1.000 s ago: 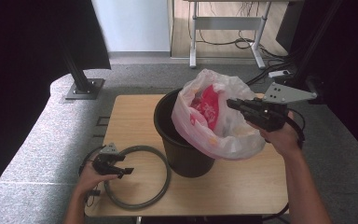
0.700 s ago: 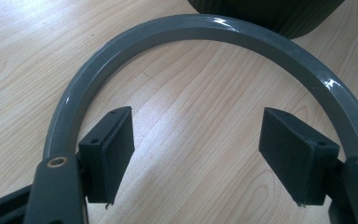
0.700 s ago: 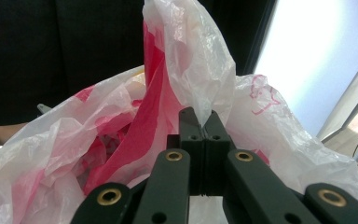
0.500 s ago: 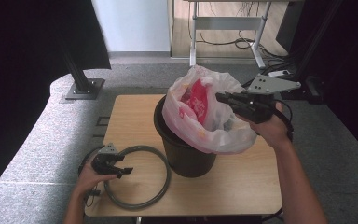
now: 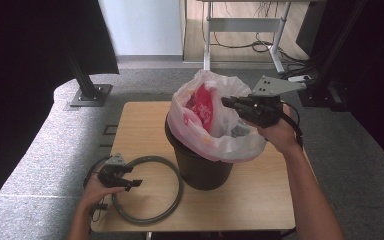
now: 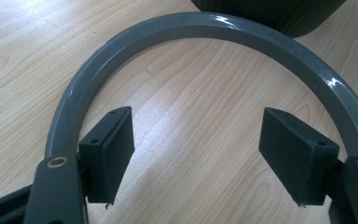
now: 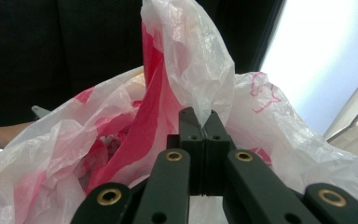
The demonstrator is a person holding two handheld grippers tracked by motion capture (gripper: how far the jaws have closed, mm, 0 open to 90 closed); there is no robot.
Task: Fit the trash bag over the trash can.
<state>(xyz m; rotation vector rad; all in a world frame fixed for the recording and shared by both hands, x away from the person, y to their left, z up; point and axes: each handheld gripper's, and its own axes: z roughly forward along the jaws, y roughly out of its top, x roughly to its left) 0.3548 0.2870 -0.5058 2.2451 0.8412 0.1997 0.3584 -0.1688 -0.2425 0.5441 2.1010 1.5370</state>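
A white and red plastic bag (image 5: pixel 205 125) lines a black bucket (image 5: pixel 202 172) in the middle of the wooden table (image 5: pixel 140 125). My right gripper (image 5: pixel 228 103) is above the bucket's right rim, shut on a fold of the bag's upper edge and holding it up. In the right gripper view its jaws (image 7: pixel 205 123) pinch the thin film of the bag (image 7: pixel 186 60). A grey plastic ring (image 5: pixel 180 186) lies flat to the left of the bucket. My left gripper (image 5: pixel 132 179) rests at the ring's left side, open; between its jaws (image 6: pixel 200 154) is bare wood, with the ring (image 6: pixel 205 25) arching beyond them.
The bucket's base (image 6: pixel 270 11) stands just past the ring. Grey carpeted floor surrounds the table, black stands rise at the far left and right, and a desk frame (image 5: pixel 240 35) with cables is behind.
My right gripper has moved left over the bucket, drawing the bag's pinched edge with it. The left gripper and the ring have stayed put.
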